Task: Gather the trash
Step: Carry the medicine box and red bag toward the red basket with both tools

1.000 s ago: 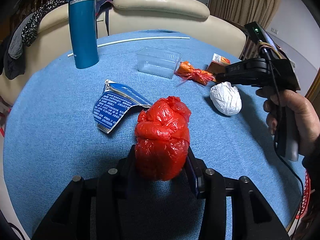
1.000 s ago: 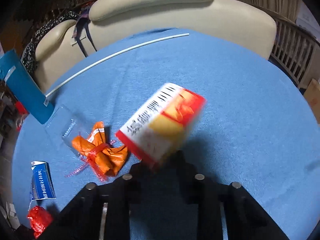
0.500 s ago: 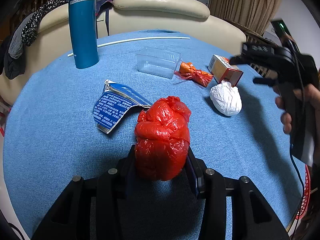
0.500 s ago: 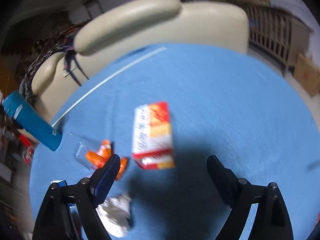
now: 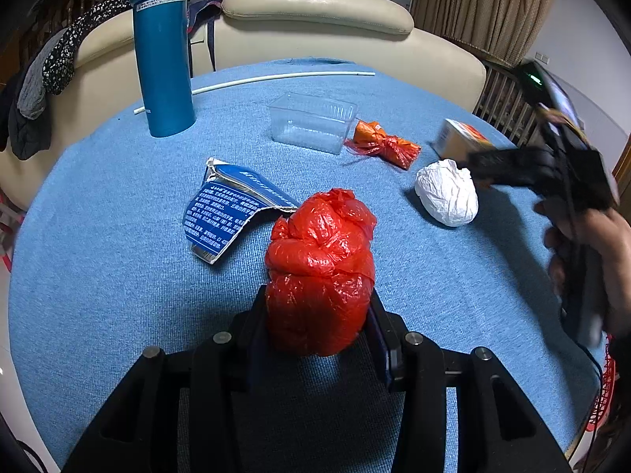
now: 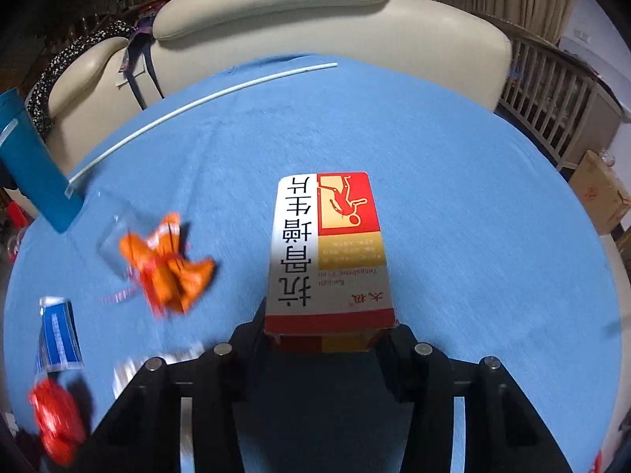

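My left gripper (image 5: 317, 307) is shut on a crumpled red plastic bag (image 5: 319, 260) that rests on the blue tablecloth (image 5: 98, 236). A red, yellow and white medicine box (image 6: 327, 244) lies flat on the cloth with its near end between the fingers of my right gripper (image 6: 329, 323). The jaws are closing and both fingers touch the box's sides. In the left wrist view a hand holds the right gripper (image 5: 485, 161) at the right, over the box (image 5: 457, 140).
A white paper ball (image 5: 447, 193), an orange wrapper (image 5: 384, 144), a torn blue carton (image 5: 228, 213) and a clear plastic tray (image 5: 311, 122) lie on the table. A tall blue flask (image 5: 163, 51) and a white rod (image 5: 276, 77) are at the back, before a cream sofa (image 5: 315, 4).
My right gripper let go of the tilted box and opened wide. The box came to lie flat on the cloth. The gripper then came forward and closed round its near end. The left gripper kept still.
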